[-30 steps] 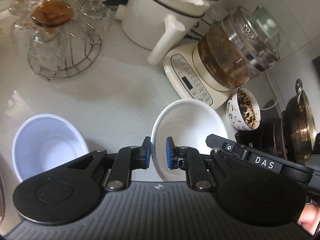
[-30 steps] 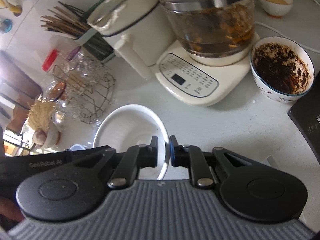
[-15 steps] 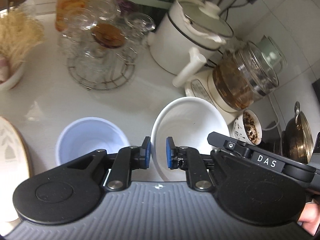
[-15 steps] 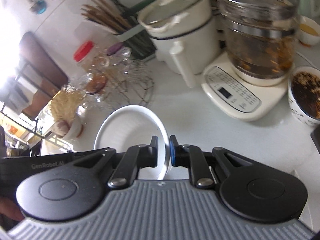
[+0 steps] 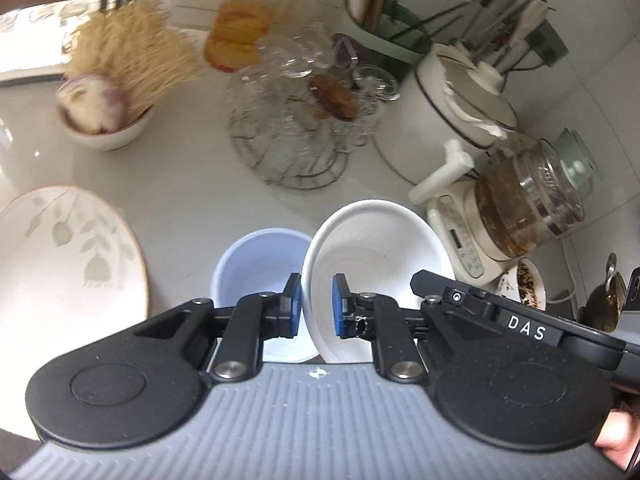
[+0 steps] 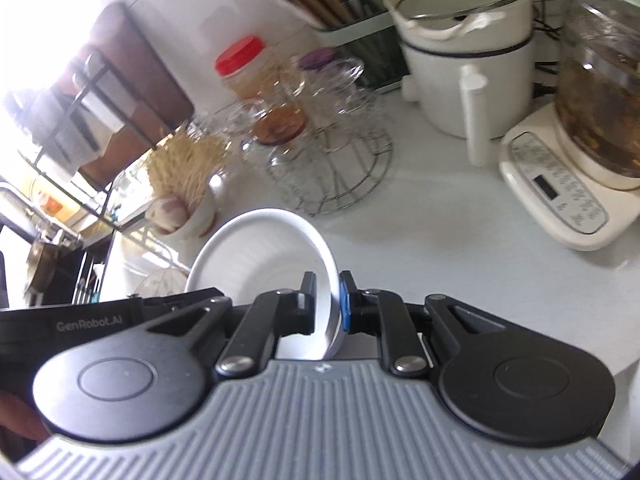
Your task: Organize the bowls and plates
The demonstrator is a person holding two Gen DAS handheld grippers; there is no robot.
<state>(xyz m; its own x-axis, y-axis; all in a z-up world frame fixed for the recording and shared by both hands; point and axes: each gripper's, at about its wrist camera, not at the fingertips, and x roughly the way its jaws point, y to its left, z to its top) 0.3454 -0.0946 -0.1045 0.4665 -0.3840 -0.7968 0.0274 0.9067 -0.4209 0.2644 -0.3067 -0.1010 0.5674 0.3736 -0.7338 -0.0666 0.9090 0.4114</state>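
Left wrist view: left tongs nearly closed, pads clamped on the near-left rim of a white bowl, one pad outside the wall, one inside.
Right wrist view: right tongs nearly closed on the same white bowl, gripping the opposite rim, wall pinched between the pads.
White bowl: held by both tongs, tilted, looks clear of the counter; empty inside.
Blue bowl: pale blue bowl just left of the white bowl in the left view, rims overlapping in the picture; contact cannot be told; empty.
Plate: leaf-pattern plate lies flat on the counter at far left, apart from the blue bowl.
Glass rack: wire rack of upturned glasses behind the bowls, mid counter.
Small bowl: white bowl with straw-like stalks and a purple-white bulb, left of the rack.
Jar: red-lid jar at the back, behind the rack.
Pot: white lidded pot with a side handle, right of the rack.
Kettle: glass kettle with brown liquid on a cream base, right of the pot.
Chopsticks: holder with chopsticks against the wall behind the pot.
Blur: left view is slightly smeared.
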